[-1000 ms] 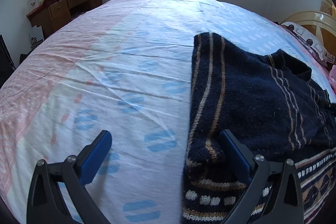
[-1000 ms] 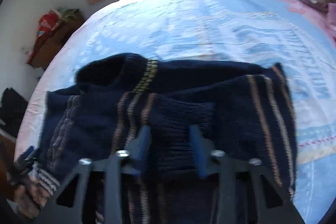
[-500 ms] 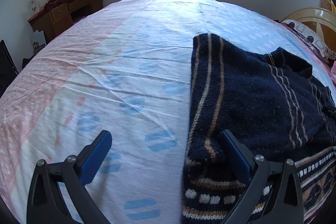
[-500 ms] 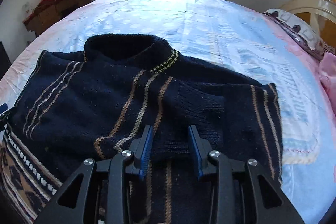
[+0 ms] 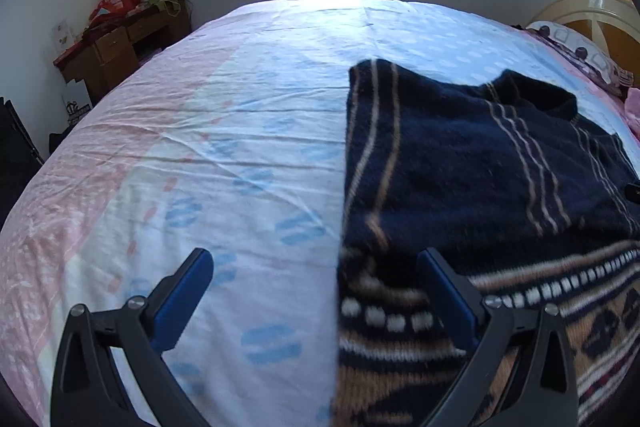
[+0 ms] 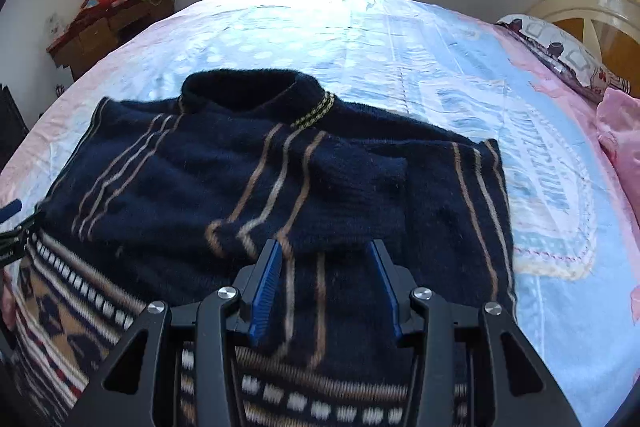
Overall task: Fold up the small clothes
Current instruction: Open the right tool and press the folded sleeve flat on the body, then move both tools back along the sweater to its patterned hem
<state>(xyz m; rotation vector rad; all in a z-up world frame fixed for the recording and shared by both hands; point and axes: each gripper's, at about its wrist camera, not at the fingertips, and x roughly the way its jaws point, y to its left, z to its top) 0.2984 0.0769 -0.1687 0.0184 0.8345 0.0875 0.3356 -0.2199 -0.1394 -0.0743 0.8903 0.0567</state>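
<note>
A navy knitted sweater (image 6: 192, 187) with tan stripes and a patterned hem lies flat on the bed, collar toward the window. One sleeve (image 6: 352, 195) is folded across its chest. My right gripper (image 6: 324, 251) hovers over the lower part of the sweater just behind the sleeve's cuff. Its jaws are opening, and the pads press on nothing; only the cuff's edge lies between the tips. My left gripper (image 5: 314, 261) stands wide open over the sweater's (image 5: 460, 167) left edge, one finger above the sheet and the other above the knit.
The bed sheet (image 5: 220, 131) is pale blue and pink, with bare sheet left of and beyond the sweater. A pillow (image 6: 560, 55), a pink blanket (image 6: 620, 131) and a headboard sit on the right. A cluttered wooden desk (image 5: 120, 43) stands by the far-left wall.
My right gripper's jaws have spread apart and let go of the sleeve, which now lies across the sweater. The right view rolled level and pulled back. The left gripper stays wide open.
</note>
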